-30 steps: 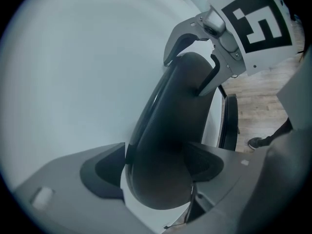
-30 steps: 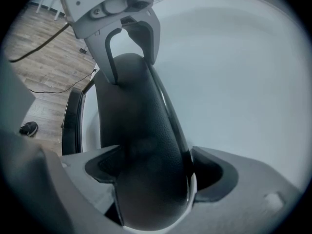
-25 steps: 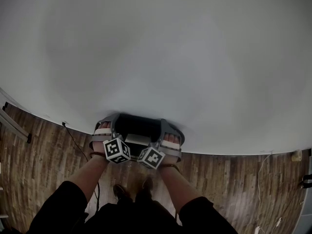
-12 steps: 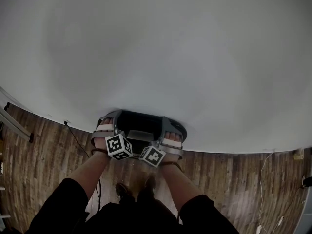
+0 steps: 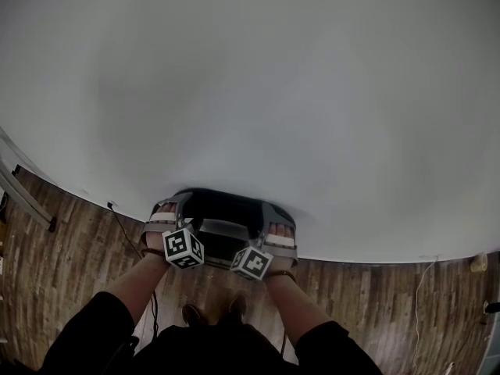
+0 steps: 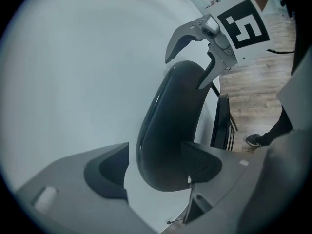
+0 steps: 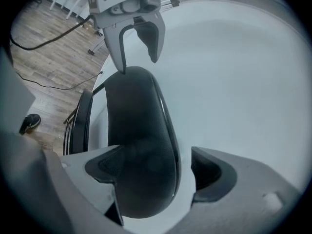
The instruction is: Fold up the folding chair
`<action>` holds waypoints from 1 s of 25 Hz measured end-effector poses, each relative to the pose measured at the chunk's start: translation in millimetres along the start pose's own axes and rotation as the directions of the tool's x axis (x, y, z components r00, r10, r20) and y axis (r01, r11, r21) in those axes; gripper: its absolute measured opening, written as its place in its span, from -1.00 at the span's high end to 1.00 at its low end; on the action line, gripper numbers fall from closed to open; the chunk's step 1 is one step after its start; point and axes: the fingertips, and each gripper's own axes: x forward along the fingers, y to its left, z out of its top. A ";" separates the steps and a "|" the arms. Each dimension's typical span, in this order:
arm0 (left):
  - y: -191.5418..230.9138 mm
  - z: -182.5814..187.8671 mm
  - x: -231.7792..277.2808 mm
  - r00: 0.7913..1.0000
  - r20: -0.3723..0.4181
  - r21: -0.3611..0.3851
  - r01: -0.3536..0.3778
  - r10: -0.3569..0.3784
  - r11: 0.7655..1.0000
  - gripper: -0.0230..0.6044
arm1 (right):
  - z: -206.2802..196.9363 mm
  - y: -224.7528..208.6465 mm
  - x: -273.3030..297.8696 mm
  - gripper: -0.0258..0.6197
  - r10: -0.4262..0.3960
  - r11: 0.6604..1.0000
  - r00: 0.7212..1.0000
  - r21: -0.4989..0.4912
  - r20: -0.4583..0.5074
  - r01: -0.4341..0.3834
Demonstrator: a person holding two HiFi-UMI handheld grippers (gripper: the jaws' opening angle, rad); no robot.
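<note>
We hold the folding chair [image 5: 226, 213] by the top of its backrest [image 6: 170, 106]. It stands at the edge of the wooden floor [image 5: 62, 241], hard against the white wall [image 5: 273, 92] and just ahead of our feet. The left gripper [image 6: 156, 165] straddles one end of that top edge and the right gripper [image 7: 157, 169] the other, so we can steady and steer the whole frame from above. The left jaws have just been closing with the padded back between them. The room-side pad lies against the padding, but pale wall shows between the wall-side pad and the back, so we read this gripper as wide and not clamped. The right jaws stand the same way: wide around the back, room-side pad touching, a gap at the other. The seat [image 6: 223, 126] hangs nearly upright beside the back, so we judge the fold almost or fully made.
</note>
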 end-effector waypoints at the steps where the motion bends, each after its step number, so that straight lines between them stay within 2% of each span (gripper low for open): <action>1: 0.9 0.6 -4.4 1.000 0.002 -0.007 -0.003 0.003 1.000 -0.18 | 1.4 -0.5 -4.0 -0.39 0.004 1.000 1.000 0.016 0.014 -0.004; 7: -1.6 6.3 -37.7 0.999 0.035 -0.050 -0.033 0.035 0.998 -0.16 | 10.1 13.0 -27.2 -0.39 0.053 0.992 0.996 0.110 0.067 -0.060; 14: -22.8 -0.6 -86.0 0.993 0.119 -0.125 -0.013 0.028 0.992 -0.10 | 13.5 35.6 -75.1 -0.39 0.085 0.983 0.996 0.157 0.038 -0.090; 21: -54.0 -30.4 -155.6 0.971 0.238 -0.163 0.052 -0.012 0.985 -0.06 | 41.9 70.2 -140.8 -0.39 0.081 0.953 0.997 0.291 0.000 -0.078; 25: -67.0 -45.3 -192.9 0.946 0.320 -0.243 0.129 -0.046 0.961 -0.04 | 68.7 92.8 -175.4 -0.39 0.092 0.937 0.996 0.339 -0.013 -0.082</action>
